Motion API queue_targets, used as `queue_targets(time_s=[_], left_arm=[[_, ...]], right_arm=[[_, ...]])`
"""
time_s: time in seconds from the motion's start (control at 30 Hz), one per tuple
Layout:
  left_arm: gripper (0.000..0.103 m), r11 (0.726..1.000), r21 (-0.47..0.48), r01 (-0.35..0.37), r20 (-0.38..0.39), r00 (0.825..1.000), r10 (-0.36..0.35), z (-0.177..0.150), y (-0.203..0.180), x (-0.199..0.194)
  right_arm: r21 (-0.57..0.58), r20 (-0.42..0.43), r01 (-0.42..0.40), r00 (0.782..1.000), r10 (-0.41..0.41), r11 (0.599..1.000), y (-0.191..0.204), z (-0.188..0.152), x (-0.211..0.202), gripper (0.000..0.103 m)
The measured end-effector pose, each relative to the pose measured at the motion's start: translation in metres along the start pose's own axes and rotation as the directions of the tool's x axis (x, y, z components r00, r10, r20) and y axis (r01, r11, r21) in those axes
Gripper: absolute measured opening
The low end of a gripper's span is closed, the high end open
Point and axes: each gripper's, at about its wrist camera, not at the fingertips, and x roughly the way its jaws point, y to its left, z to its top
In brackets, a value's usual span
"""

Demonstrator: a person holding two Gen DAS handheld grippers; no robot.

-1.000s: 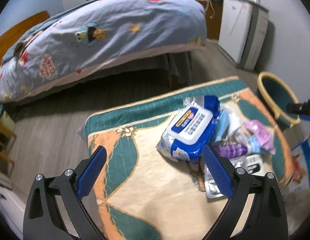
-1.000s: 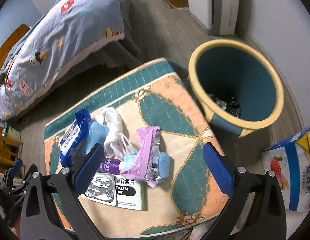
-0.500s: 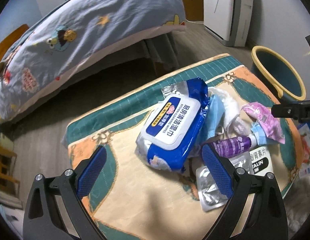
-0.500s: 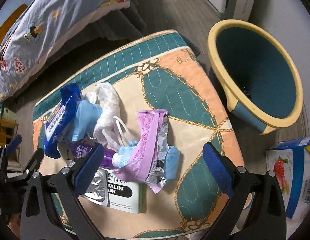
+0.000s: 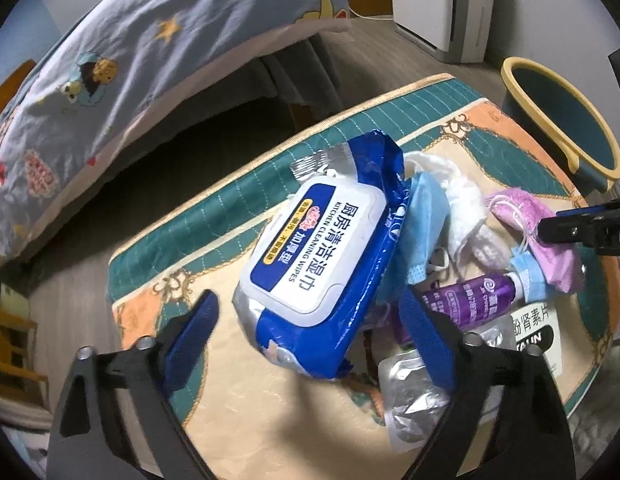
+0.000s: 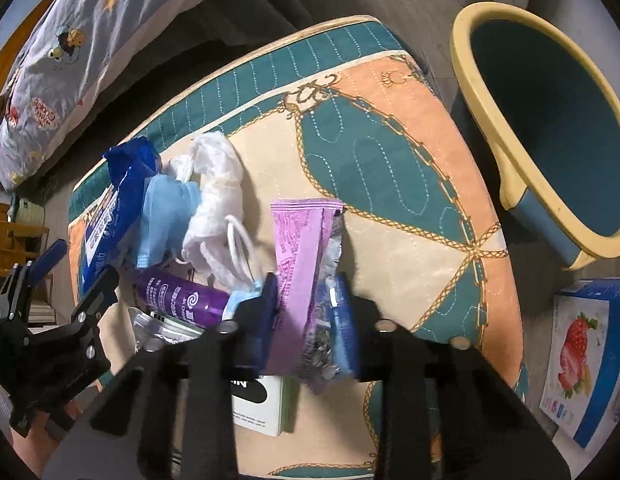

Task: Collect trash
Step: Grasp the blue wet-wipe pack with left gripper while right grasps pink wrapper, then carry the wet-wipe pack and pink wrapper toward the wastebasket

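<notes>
Trash lies heaped on the patterned cushion [image 6: 389,168] beside the bin [image 6: 549,128], within easy reach. Right gripper [image 6: 306,312], jaws just closing, pinches the purple wrapper [image 6: 298,248]; left gripper [image 5: 310,320], jaws narrowing but still apart, straddles the blue wipes pack [image 5: 321,260]. Only the right view shows the bin's interior.

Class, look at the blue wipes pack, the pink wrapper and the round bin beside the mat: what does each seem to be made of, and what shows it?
Blue wipes pack: glossy plastic film, crinkled, with silvery crimped ends; its white flap looks like stiffer plastic.
Pink wrapper: thin foil-lined film, probably; the torn edge shows silver.
Bin: apparently moulded plastic, smooth and matte, with a cream rim.
</notes>
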Motion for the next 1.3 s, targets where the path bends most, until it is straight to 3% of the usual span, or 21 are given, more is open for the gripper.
queue_targets(time_s=[0.03,0.13,0.3,0.43,0.73,0.97,1.3], left_arm=[[0.062,1.0,0.0,0.005,-0.005,1.0,-0.005,0.001,0.0,0.0],[0.045,1.0,-0.004,0.03,-0.016,0.999,-0.03,0.002,0.0,0.001],[0.022,1.0,0.003,0.026,0.01,1.0,-0.026,0.004,0.002,-0.009],[0.007,0.996,-0.034,0.086,0.059,0.995,-0.084,0.008,0.011,-0.028],[0.005,0.984,-0.111,0.142,0.139,0.982,-0.126,0.015,0.031,-0.057],[0.005,0.982,-0.097,0.16,0.231,0.963,-0.135,0.032,0.029,-0.087],[0.005,0.981,-0.049,0.19,0.294,0.941,-0.167,0.05,0.004,-0.11]], right_arm=[[-0.003,0.007,-0.004,1.0,0.004,1.0,-0.001,0.0,-0.003,0.02],[-0.011,0.027,-0.018,0.999,0.019,1.0,-0.001,0.002,-0.009,0.019],[-0.015,0.059,-0.045,0.997,0.045,0.999,0.0,0.006,-0.023,0.018],[-0.032,0.082,-0.071,0.994,0.074,0.997,0.006,0.011,-0.037,0.018],[-0.023,0.153,-0.136,0.978,0.138,0.99,0.007,0.02,-0.064,0.018],[-0.004,0.225,-0.176,0.959,0.172,0.984,-0.004,0.033,-0.089,0.018],[-0.031,0.315,-0.133,0.939,0.136,0.991,-0.013,0.042,-0.12,0.018]])
